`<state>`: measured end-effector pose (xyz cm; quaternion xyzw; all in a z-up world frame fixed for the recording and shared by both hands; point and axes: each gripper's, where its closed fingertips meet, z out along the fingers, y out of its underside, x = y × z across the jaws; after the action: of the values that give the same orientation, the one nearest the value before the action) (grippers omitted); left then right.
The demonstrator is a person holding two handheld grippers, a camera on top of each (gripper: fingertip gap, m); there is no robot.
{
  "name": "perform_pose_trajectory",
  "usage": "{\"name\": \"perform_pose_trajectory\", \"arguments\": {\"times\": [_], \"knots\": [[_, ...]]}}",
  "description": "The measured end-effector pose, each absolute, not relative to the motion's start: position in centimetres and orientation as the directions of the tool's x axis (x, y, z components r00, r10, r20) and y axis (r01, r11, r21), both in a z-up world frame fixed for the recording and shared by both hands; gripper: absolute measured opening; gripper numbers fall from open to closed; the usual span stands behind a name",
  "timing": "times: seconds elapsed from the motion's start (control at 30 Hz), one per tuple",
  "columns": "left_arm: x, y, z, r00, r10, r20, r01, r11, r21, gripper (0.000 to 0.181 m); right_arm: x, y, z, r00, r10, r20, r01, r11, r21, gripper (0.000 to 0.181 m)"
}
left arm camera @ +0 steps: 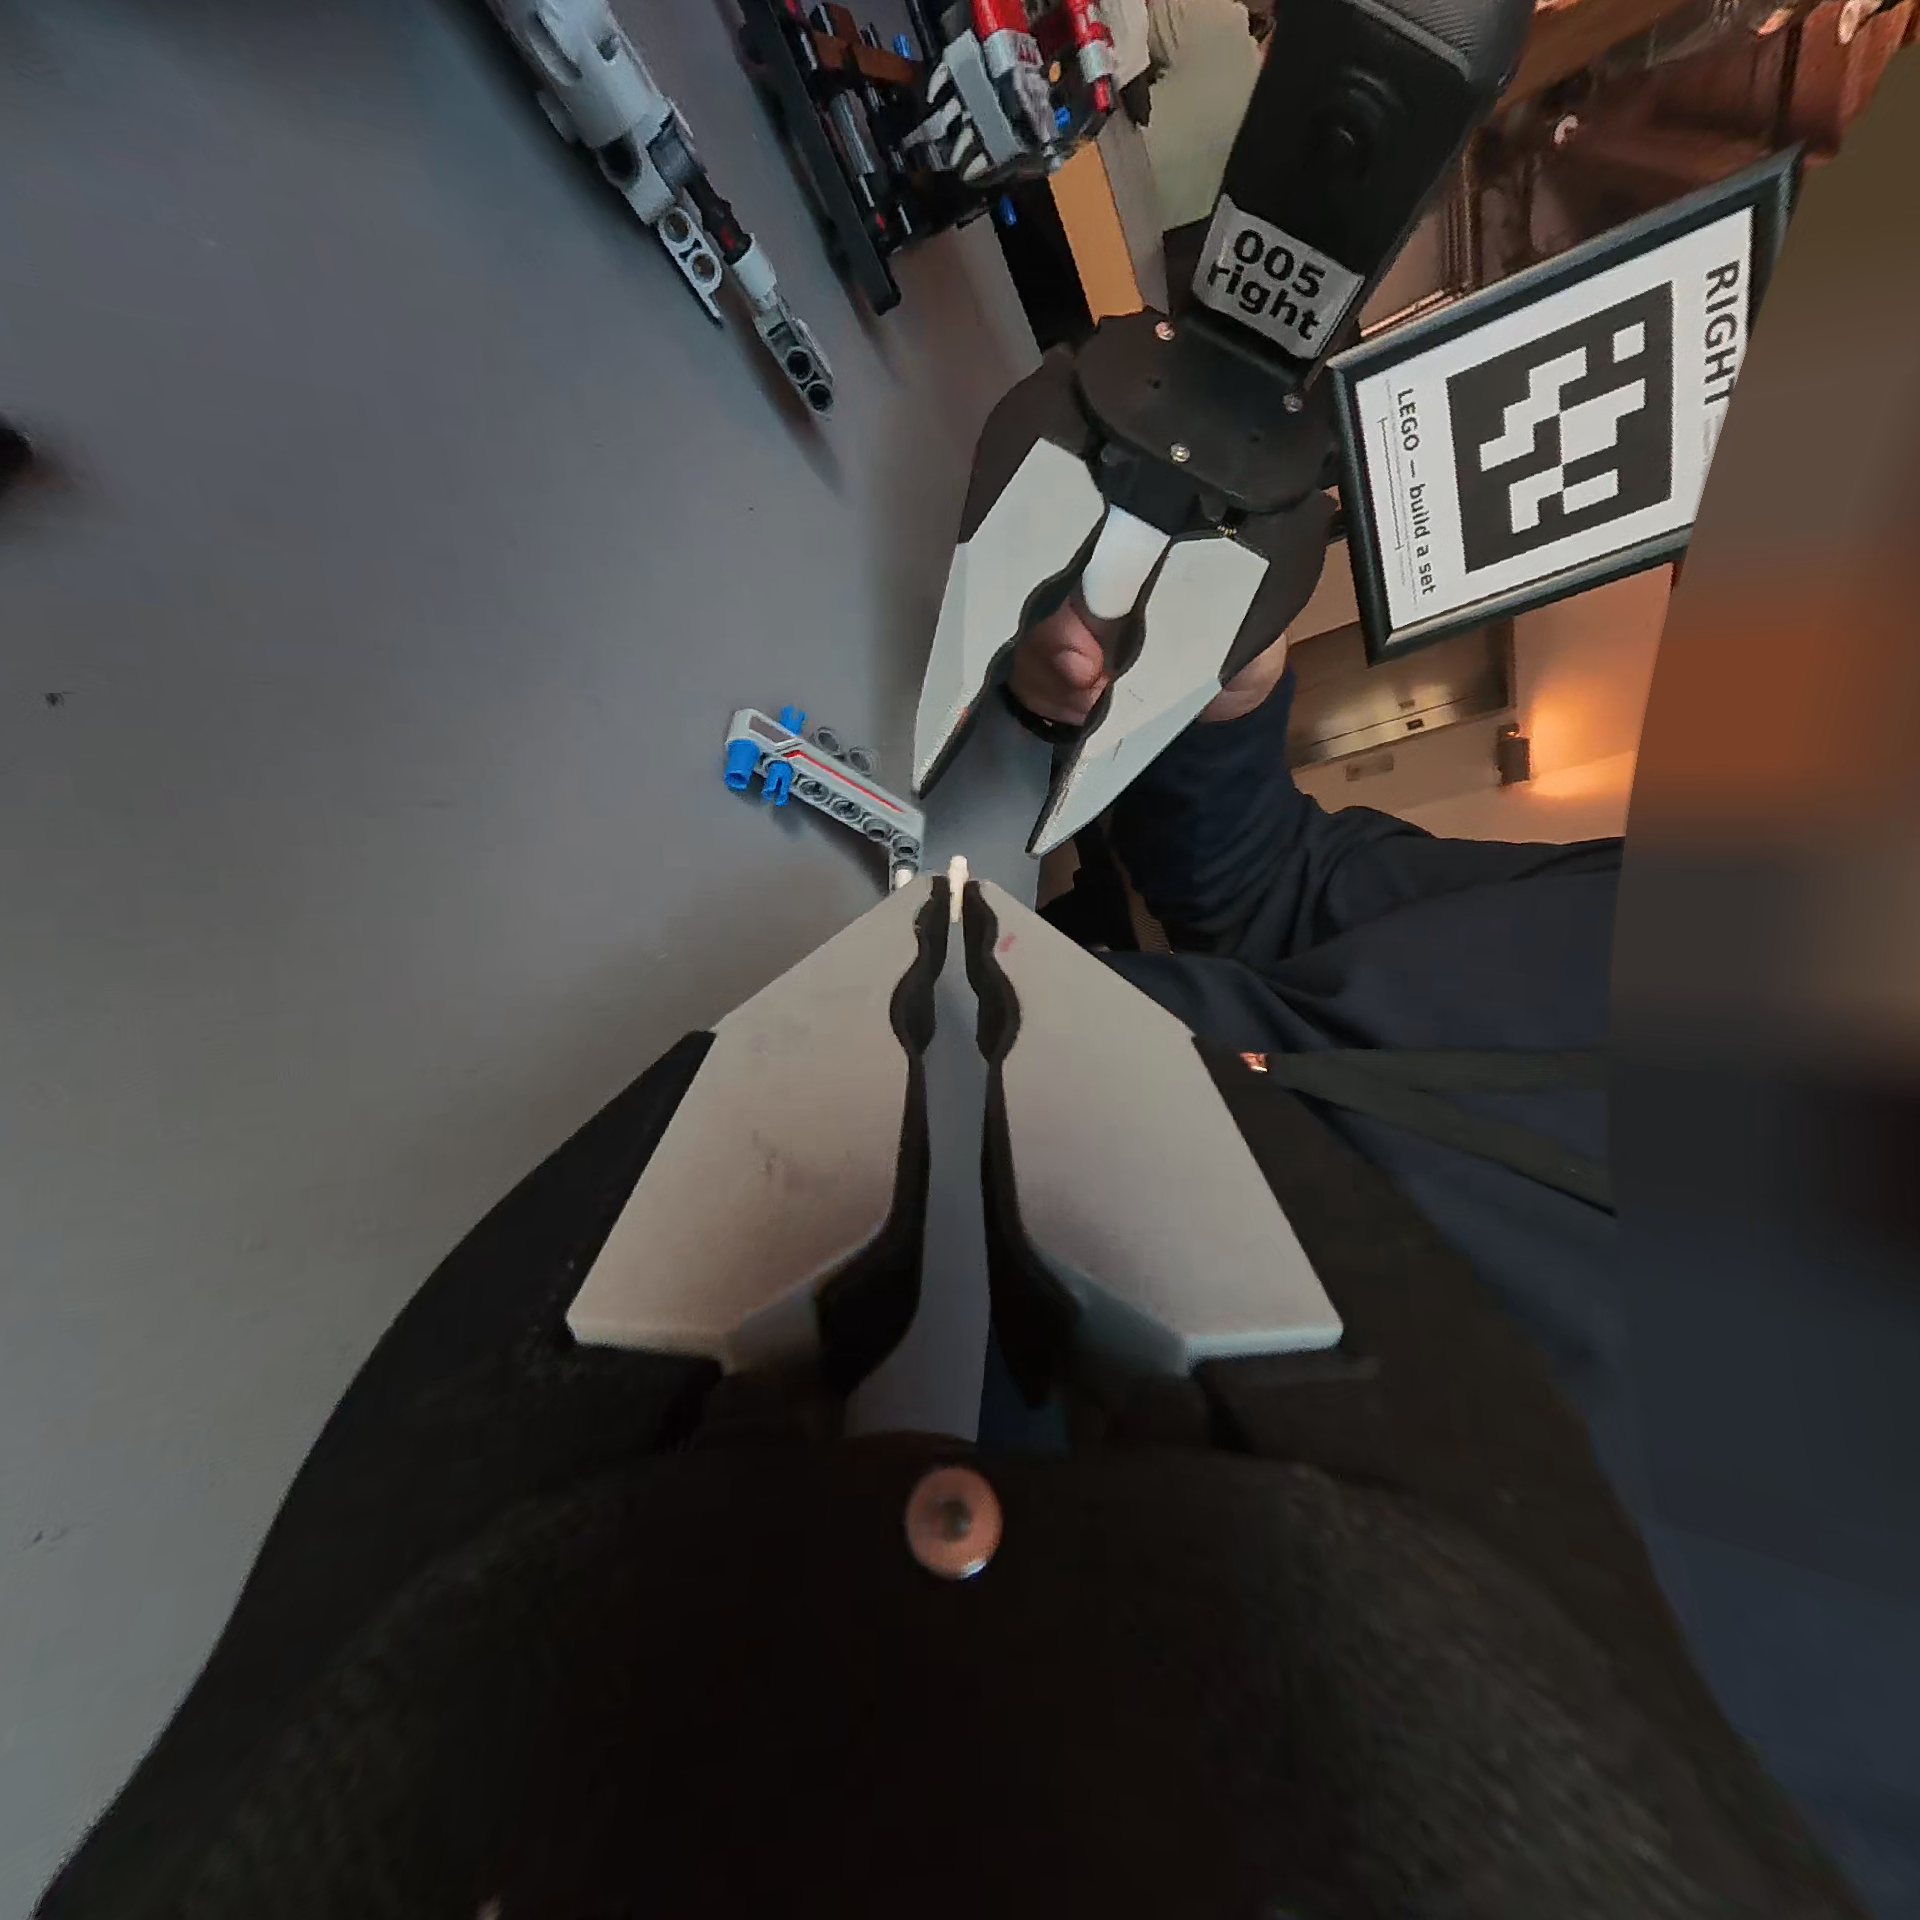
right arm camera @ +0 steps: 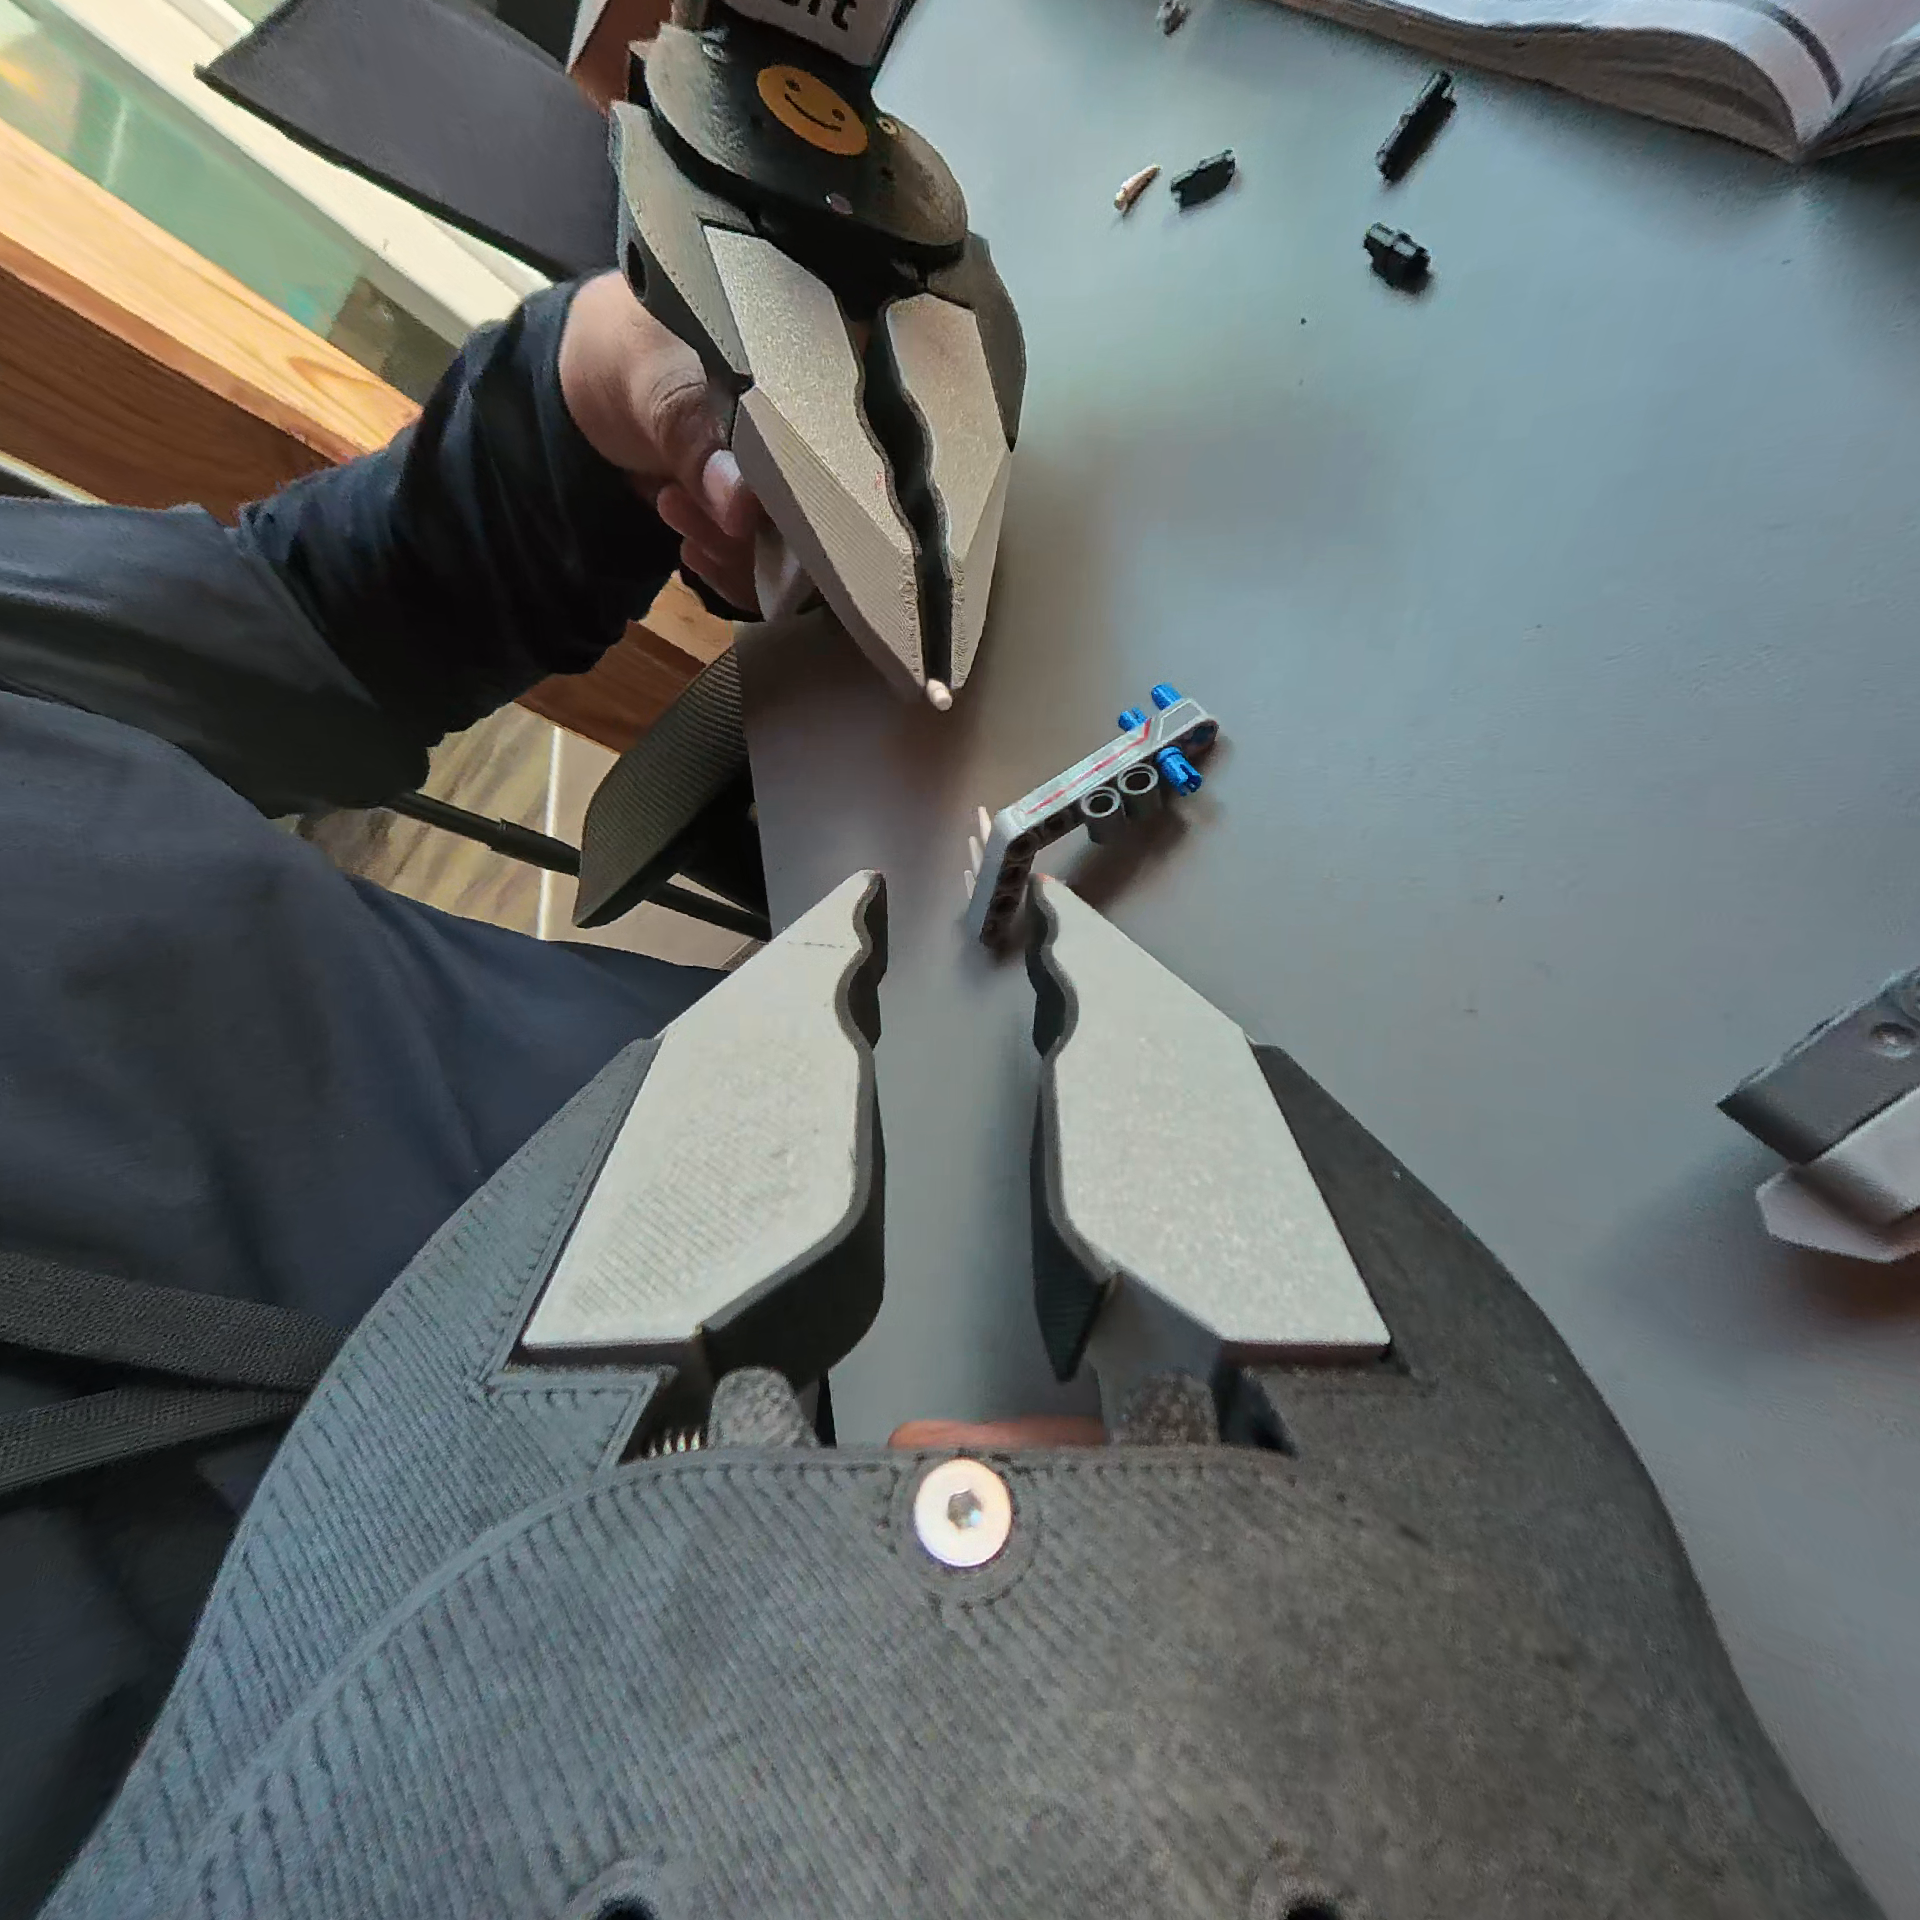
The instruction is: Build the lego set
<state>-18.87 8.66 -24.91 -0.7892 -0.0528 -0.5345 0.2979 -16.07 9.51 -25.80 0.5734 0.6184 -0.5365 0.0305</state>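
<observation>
Table (right arm camera: 1507, 623), grey, holds everything: open instruction booklet (right arm camera: 1621, 62) at the far edge in the right wrist view, built lego sections (left arm camera: 665, 177) far off in the left wrist view, a framed marker sign (left arm camera: 1558, 405) standing at the table's edge.

Left gripper (left arm camera: 956, 891) is clenched on a small cream pin (left arm camera: 957, 888), tip of the pin poking out past the fingertips. Right gripper (right arm camera: 961, 904) is released, jaws apart, nothing between them.

Bent grey beam (right arm camera: 1091, 810) with blue pins (right arm camera: 1179, 769) lies flat on the table. One end of it sits just beside the right gripper's outer fingertip, outside the gap, not between the jaws; touching or not, cannot tell. The held pin hangs near the beam, apart from it. A few black loose parts (right arm camera: 1397, 255) lie well apart, farther up the table.

Risks, as judgement: the pin is gripped by very little, so any sideways push at a hole could twist it out or flick it off the table edge nearby. The beam is unheld; pressing the pin in would likely slide or spin it unless the right gripper closes on it first. The right fingertip could also nudge the beam away while lining up.
</observation>
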Motion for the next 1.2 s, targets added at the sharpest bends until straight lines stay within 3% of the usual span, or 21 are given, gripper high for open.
{"name": "perform_pose_trajectory", "arguments": {"times": [0.1, 0.2, 0.27, 0.37, 0.47, 0.57, 0.7, 0.9, 1.1, 1.2], "knots": [[-18.5, 8.8, -24.7, 0.461, -0.280, 0.842, 0.376, -0.798, -0.471, 0.000, -16.0, 9.5, -25.4, -0.363, 0.686, -0.630, 0.725, -0.217, -0.654, 0.019], [-18.1, 8.9, -24.4, 0.561, -0.374, 0.739, 0.289, -0.748, -0.598, 0.000, -15.9, 9.8, -25.1, -0.367, 0.683, -0.631, 0.717, -0.224, -0.660, 0.019], [-18.1, 8.9, -25.3, 0.700, -0.439, 0.564, 0.127, -0.701, -0.702, 0.000, -15.7, 9.7, -24.9, -0.379, 0.667, -0.642, 0.713, -0.232, -0.662, 0.018], [-17.7, 8.5, -25.6, 0.792, -0.595, 0.134, -0.251, -0.519, -0.817, 0.000, -15.5, 9.2, -24.8, -0.391, 0.655, -0.647, 0.715, -0.226, -0.661, 0.018], [-17.1, 8.5, -24.6, 0.744, -0.611, -0.269, -0.535, -0.305, -0.788, 0.000, -15.7, 8.6, -24.4, -0.411, 0.639, -0.651, 0.709, -0.225, -0.669, 0.016], [-15.8, 8.1, -23.6, 0.657, -0.601, -0.456, -0.655, -0.155, -0.740, 0.000, -16.0, 8.1, -23.8, -0.439, 0.620, -0.650, 0.693, -0.226, -0.684, 0.015], [-16.0, 8.1, -22.6, 0.618, -0.523, -0.587, -0.726, -0.094, -0.681, 0.000, -16.1, 7.6, -23.4, -0.452, 0.593, -0.666, 0.694, -0.235, -0.680, 0.012], [-15.8, 8.2, -22.9, 0.588, -0.511, -0.627, -0.759, -0.083, -0.645, 0.000, -16.1, 7.2, -22.6, -0.472, 0.550, -0.689, 0.689, -0.258, -0.678, 0.004], [-15.8, 8.2, -23.0, 0.602, -0.511, -0.614, -0.748, -0.092, -0.657, 0.000, -16.2, 7.1, -22.9, -0.476, 0.554, -0.683, 0.684, -0.254, -0.684, 0.000], [-15.5, 7.9, -23.1, 0.647, -0.544, -0.534, -0.687, -0.112, -0.718, 0.000, -15.9, 6.9, -22.9, -0.517, 0.557, -0.650, 0.667, -0.214, -0.714, 0.000]]}}
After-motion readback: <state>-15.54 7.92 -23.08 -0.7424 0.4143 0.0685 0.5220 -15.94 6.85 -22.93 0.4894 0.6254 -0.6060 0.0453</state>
